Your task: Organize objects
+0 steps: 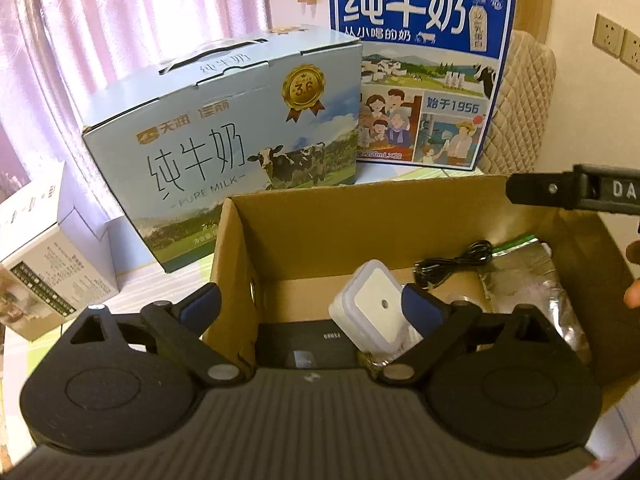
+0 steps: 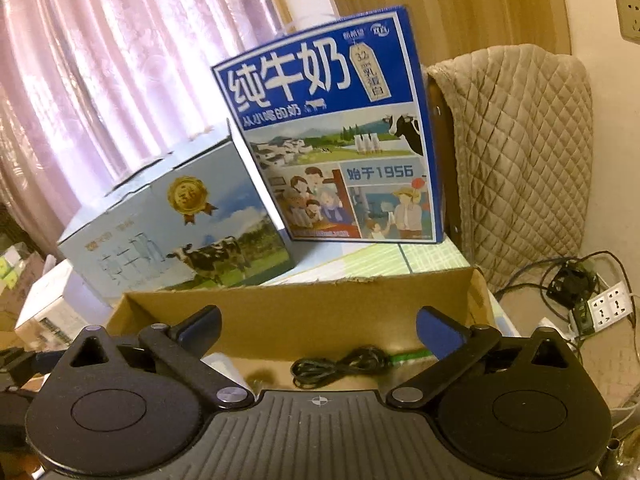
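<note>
An open brown corrugated cardboard box sits on the table with its flaps gone or folded, its long axis running left to right across the left wrist view. The left gripper hovers above the box's left end with its blue-padded fingers spread wide, holding nothing; one finger hangs outside the left wall, the other over the inside. Between them, inside the box, a small white square plastic container with a snap lid leans tilted against a flat matte black device. Further right lie a coiled black cable and a crinkled silver foil pouch, which seems to overlap a green-edged packet, though glare blurs it. The right gripper is also wide open and empty, poised over the near rim of the box, pointing toward its far wall. Behind the box stand a glossy pale-blue milk carton case with a cow print and a taller dark-blue milk case, upright, beside a quilted beige chair cover.
</note>
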